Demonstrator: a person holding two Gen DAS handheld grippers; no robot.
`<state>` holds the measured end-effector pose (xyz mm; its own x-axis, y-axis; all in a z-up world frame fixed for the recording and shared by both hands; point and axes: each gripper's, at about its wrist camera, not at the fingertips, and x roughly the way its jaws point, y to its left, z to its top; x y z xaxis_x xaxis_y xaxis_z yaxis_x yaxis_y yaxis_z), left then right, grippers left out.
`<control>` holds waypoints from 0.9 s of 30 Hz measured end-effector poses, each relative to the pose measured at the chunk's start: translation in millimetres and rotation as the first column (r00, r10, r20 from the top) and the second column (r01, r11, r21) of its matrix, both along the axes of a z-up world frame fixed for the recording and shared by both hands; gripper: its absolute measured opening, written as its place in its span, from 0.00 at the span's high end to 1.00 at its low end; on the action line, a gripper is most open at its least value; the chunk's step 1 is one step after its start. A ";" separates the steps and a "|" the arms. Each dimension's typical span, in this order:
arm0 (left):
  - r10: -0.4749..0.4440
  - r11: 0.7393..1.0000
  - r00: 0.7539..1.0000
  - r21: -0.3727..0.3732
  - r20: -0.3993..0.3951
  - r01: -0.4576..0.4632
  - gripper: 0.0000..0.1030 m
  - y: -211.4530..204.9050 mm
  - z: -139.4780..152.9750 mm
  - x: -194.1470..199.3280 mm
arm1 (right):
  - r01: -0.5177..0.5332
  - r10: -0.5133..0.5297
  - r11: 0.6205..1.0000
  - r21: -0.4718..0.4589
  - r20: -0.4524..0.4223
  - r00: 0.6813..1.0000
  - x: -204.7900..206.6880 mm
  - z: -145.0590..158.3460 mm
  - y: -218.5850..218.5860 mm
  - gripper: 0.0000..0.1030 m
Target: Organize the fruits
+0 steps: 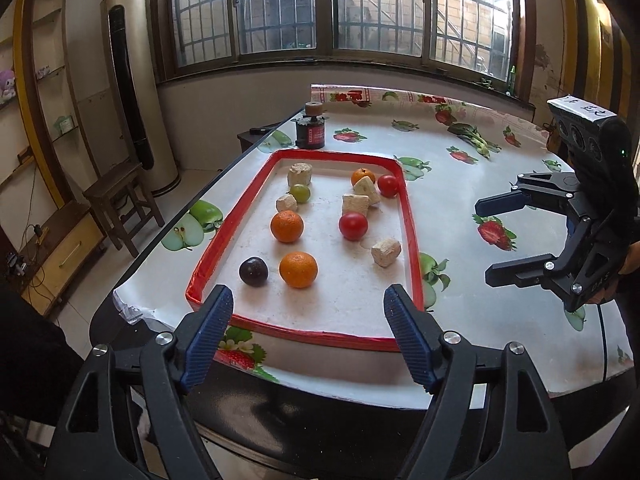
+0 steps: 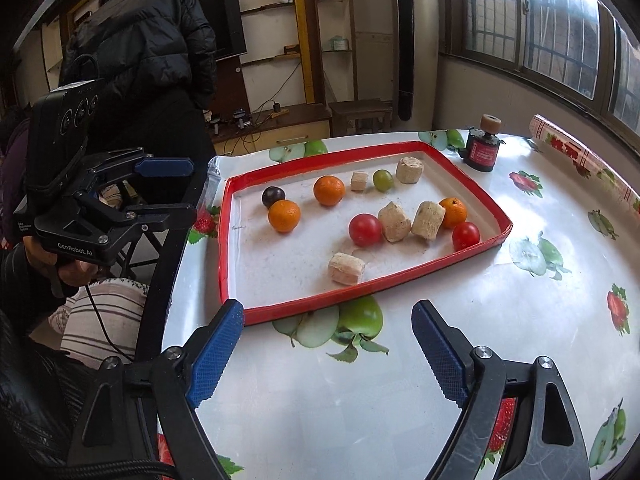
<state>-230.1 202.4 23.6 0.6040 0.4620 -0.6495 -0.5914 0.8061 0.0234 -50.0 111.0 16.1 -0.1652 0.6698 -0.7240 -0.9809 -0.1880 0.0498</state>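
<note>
While both sets of jaws stand wide apart and hold nothing, the left gripper [image 1: 308,336] hangs at the tray's near edge, the right gripper [image 2: 328,354] beside it over the worktop [image 2: 420,360]; oranges, tomatoes, a plum and a grape lie scattered among pale blocks inside the red-rimmed tray [image 1: 408,216]; no grouping shows, so whether sorting is underway or complete cannot be judged.

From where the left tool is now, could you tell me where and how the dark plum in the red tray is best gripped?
Grip the dark plum across its widest middle, coming down from above. It is round, so only an equator grip stops it squirting out. The nearest orange sits close beside it, so put the open left tool with one finger toward the tray's near wall and one on the far side.
</note>
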 end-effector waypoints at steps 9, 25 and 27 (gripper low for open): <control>-0.003 1.000 1.000 0.017 0.003 0.003 0.21 -18.0 2.3 -10.8 | -0.037 0.036 0.999 0.012 0.037 0.999 -12.1 -4.6 -22.3 0.15; -0.011 0.999 1.000 0.052 0.016 0.010 0.21 -33.6 10.5 -16.1 | -0.039 0.038 0.999 0.023 0.036 0.999 -16.9 -10.1 -31.7 0.15; -0.013 0.999 1.000 0.051 0.017 0.012 0.21 -33.6 10.2 -16.6 | -0.038 0.038 0.999 0.024 0.037 0.999 -17.2 -10.0 -32.1 0.15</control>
<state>-246.8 168.7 33.9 0.6210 0.4864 -0.6147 -0.5816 0.8116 0.0547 -67.2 79.0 6.1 -0.1646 0.6813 -0.7133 -0.9741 -0.2259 0.0089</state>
